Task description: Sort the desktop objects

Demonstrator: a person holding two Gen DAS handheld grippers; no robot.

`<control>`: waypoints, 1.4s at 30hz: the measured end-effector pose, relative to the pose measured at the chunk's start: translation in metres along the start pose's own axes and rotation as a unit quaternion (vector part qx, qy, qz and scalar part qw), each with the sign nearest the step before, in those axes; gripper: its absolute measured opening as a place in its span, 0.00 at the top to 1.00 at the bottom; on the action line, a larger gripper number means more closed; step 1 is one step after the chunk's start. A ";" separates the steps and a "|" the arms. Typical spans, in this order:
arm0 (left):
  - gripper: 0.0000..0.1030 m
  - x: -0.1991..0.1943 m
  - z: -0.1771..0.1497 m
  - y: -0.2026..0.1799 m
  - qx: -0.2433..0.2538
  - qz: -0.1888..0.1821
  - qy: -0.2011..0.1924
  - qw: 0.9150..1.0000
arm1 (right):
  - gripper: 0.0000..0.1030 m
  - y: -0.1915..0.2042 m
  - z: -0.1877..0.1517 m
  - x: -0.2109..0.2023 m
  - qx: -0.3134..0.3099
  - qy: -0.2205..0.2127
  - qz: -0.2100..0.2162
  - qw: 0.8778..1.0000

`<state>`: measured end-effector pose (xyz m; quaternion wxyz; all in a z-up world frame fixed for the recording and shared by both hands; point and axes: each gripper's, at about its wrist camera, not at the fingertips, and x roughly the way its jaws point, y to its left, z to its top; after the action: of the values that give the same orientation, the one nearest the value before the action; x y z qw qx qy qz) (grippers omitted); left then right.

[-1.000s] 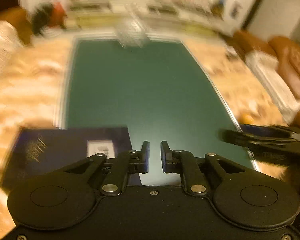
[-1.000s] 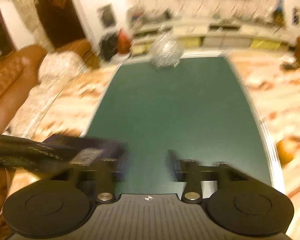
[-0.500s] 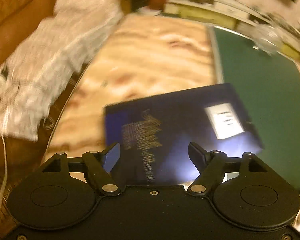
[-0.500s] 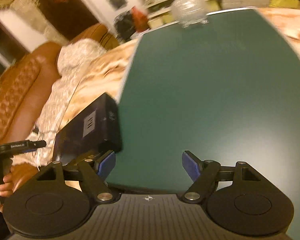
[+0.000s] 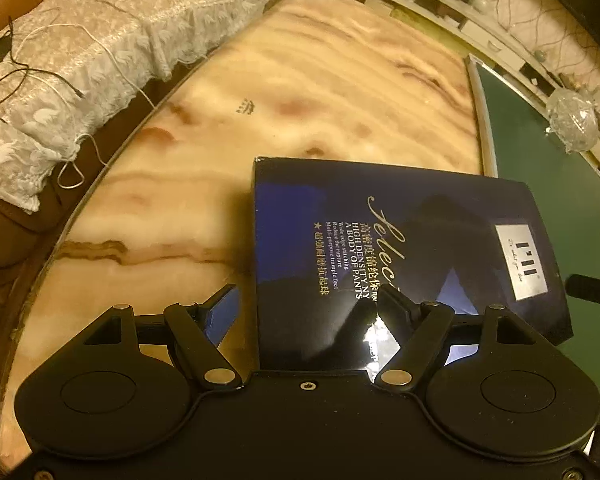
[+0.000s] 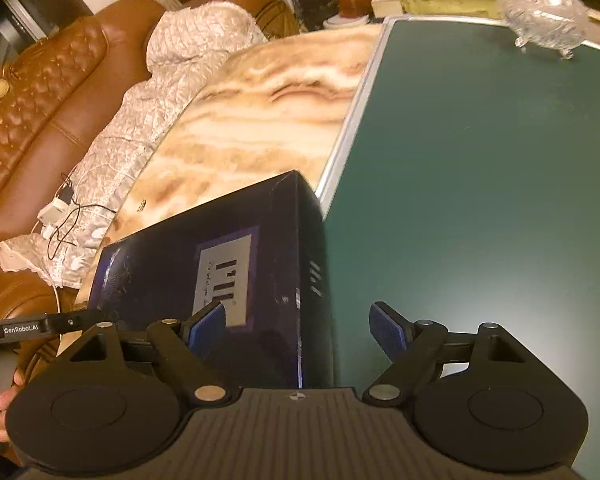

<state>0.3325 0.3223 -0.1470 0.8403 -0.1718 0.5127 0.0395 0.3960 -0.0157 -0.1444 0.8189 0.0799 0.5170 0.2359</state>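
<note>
A dark blue flat box [image 5: 400, 248] with gold lettering and a white label lies on the table, partly on the marble top and partly over the green surface. It also shows in the right wrist view [image 6: 220, 280]. My left gripper [image 5: 308, 312] is open, with the box's near left edge between its fingers. My right gripper [image 6: 296, 328] is open, straddling the box's near right edge. Whether the fingers touch the box I cannot tell.
The marble tabletop [image 5: 300, 92] runs left of a green inset surface [image 6: 480, 160] with a metal rim. A clear glass bowl [image 6: 540, 12] stands at the far end. A brown leather sofa [image 6: 40, 92] with a lace cover and cables lies left.
Both grippers went from nearly shut to wide open. Both views swung left from the green surface and moved in close, so each gripper now straddles an edge of the box.
</note>
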 end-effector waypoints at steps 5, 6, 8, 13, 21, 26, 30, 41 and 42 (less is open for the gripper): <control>0.26 0.011 -0.001 0.006 -0.008 -0.030 0.006 1.000 | 0.20 -0.003 -0.001 0.017 0.008 0.008 0.011 1.000; 0.26 0.012 -0.001 0.006 -0.008 -0.033 0.005 0.999 | 0.21 -0.003 -0.001 0.021 0.009 0.011 0.011 1.000; 0.26 0.015 -0.001 0.006 -0.009 -0.037 0.005 0.999 | 0.21 -0.005 -0.001 0.027 0.014 0.013 0.019 1.000; 0.26 0.018 -0.001 0.002 -0.011 -0.039 0.005 0.999 | 0.20 -0.001 -0.001 0.032 0.009 0.011 0.027 1.000; 0.26 0.011 -0.005 -0.015 0.004 -0.040 0.002 0.999 | 0.21 0.003 -0.004 0.020 -0.002 0.000 0.013 1.000; 0.26 -0.003 -0.006 -0.033 0.024 -0.039 -0.002 0.999 | 0.21 -0.001 -0.006 0.001 0.003 -0.001 0.008 1.000; 0.26 -0.014 -0.011 -0.050 0.036 -0.043 -0.002 0.998 | 0.21 -0.005 -0.011 -0.020 0.008 -0.006 -0.001 1.000; 0.26 -0.049 -0.043 -0.110 0.080 -0.045 0.006 0.996 | 0.20 -0.028 -0.049 -0.090 0.042 -0.017 -0.025 0.999; 0.26 -0.052 -0.048 -0.117 0.086 -0.046 0.007 0.995 | 0.21 -0.031 -0.053 -0.097 0.045 -0.019 -0.027 0.998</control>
<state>0.2958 0.2027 -0.0924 0.8495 -0.1227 0.5111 -0.0451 0.3243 -0.0938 -0.1016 0.8302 0.1067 0.5136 0.1886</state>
